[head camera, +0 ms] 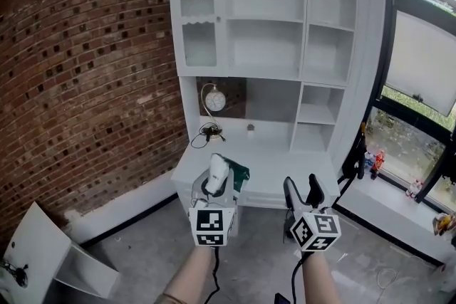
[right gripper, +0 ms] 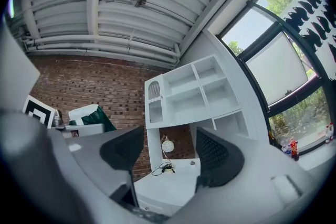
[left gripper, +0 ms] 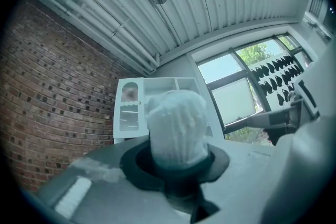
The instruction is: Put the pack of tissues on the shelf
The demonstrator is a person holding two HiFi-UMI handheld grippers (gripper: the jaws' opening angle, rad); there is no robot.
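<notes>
In the head view, your left tongs [head camera: 214, 190] are clamped on the pack of tissues [head camera: 220, 174]. The pack sticks out past the jaw tips with its long axis along the jaws, white end leading. Its green side is turned towards your right tongs [head camera: 303, 194], which stand just beside it with jaws wide apart and empty. The shelf [head camera: 265, 46] lies ahead of and above both tongs, well apart from them, with the desk top [head camera: 271, 169] in between.

In the left gripper view, the pads are closed part way onto the pack of tissues [left gripper: 177, 126]. It rises straight out of the jaws and covers the middle of the shelf [left gripper: 128, 107] beyond, so its short end already faces the target.

In the right gripper view, the parted jaws hold nothing and frame the shelf [right gripper: 191, 94]. The pack of tissues [right gripper: 92, 116] shows off to that gripper's left.

Your left hand carries the load, so closing the gap is its job. The open bays look to lie forward, upward and slightly right of those jaws.
</notes>
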